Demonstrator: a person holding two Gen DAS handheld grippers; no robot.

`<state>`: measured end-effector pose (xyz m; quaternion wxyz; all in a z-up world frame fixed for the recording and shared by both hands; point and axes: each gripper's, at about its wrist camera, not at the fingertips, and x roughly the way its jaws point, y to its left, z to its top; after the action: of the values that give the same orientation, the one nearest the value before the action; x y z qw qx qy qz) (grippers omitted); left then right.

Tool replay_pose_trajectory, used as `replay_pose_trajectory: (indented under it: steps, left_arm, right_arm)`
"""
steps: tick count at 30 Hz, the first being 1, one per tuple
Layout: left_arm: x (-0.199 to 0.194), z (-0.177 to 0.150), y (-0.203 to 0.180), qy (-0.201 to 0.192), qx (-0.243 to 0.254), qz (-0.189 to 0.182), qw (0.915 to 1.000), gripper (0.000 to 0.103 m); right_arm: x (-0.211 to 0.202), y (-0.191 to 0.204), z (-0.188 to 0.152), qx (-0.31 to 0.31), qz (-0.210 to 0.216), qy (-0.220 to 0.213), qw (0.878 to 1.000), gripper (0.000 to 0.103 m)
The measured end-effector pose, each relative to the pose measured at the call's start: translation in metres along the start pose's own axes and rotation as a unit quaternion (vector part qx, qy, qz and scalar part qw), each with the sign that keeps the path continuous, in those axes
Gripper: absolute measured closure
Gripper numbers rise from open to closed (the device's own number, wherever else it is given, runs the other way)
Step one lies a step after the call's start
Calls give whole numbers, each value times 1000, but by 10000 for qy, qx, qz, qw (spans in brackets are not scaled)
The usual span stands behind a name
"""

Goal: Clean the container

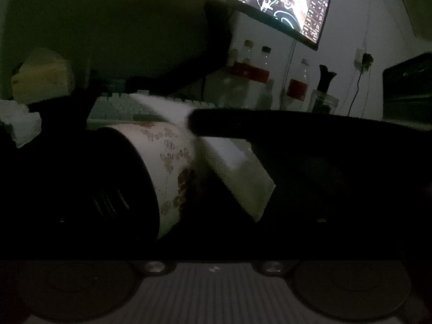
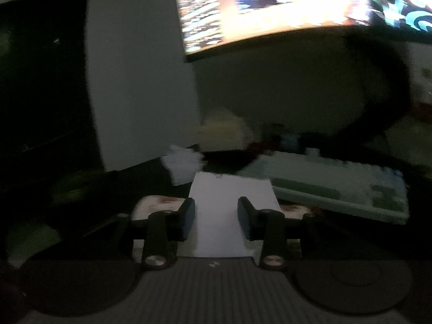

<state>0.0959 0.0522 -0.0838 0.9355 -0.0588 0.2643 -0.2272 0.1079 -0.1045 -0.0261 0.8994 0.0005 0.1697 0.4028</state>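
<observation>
The left gripper (image 1: 172, 172) seems clamped on a white cylindrical container with a brown floral print (image 1: 164, 162), lying sideways just before the pale keyboard (image 1: 121, 105); a loose hold could let it roll away. The right gripper (image 2: 216, 218) pinches a white flat wipe sheet (image 2: 226, 202), touching the container; hard rubbing might fold it.

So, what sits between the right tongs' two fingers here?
In the right wrist view, a white sponge fills the gap between the right tongs, over the patterned container. Whether the pads press it is unclear.
</observation>
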Motion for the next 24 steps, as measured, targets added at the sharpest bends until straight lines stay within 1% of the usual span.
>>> replay_pose_trajectory:
  steps: [2,5,9,10,11,13,14,18,20,22,24]
  left_arm:
    - [-2,-1,0,-17,36,-50,10000,0]
    - [-3,-3,-2,-53,99,-70,9999,0]
    - [-2,-4,-4,-70,70,-48,9999,0]
    - [-2,-3,-4,-72,35,-36,10000,0]
    - [-1,-3,-4,-78,-13,-24,10000,0]
    - [-3,-2,-5,-114,-167,-40,9998,0]
    - [-6,-1,-7,-151,-222,-111,9996,0]
    - [-18,2,-20,-245,-336,-550,9976,0]
    - [-24,4,-32,-300,-221,-778,9963,0]
    - [-30,6,-47,-380,56,-852,9956,0]
    - [-32,6,-56,-443,224,-923,9945,0]
  right_arm:
    - [1,5,0,-97,130,6,9999,62]
    - [0,-8,-1,-74,36,8,10000,63]
    - [-3,-37,-1,355,-637,50,9973,63]
    - [-4,-38,0,415,-701,62,9967,62]
    - [-4,-36,0,442,-699,64,9966,60]
    - [-3,-24,-1,290,-360,12,9989,60]
    - [-3,-18,-2,190,-195,-16,9996,59]
    - [-2,-23,-2,224,115,-55,9997,61]
    - [-2,-31,-1,245,266,-27,9993,61]
    - [-2,-34,0,160,305,12,9994,61]
    - [-3,-35,0,60,339,24,9994,61]
